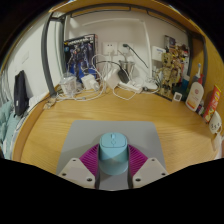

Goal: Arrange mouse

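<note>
A light blue-green mouse (113, 149) sits between my fingers, its front end pointing away from me. Both pink pads (90, 159) press against its sides, so my gripper (113, 163) is shut on the mouse. It is held over a grey mouse mat (88, 134) that lies on the wooden desk (60, 125). The rear of the mouse is hidden between the fingers.
At the back of the desk lie tangled white cables and a power strip (125, 86). A picture box (80, 55) stands at the back left. Small figures and bottles (195, 95) line the right side. A dark object (21, 93) stands at the left.
</note>
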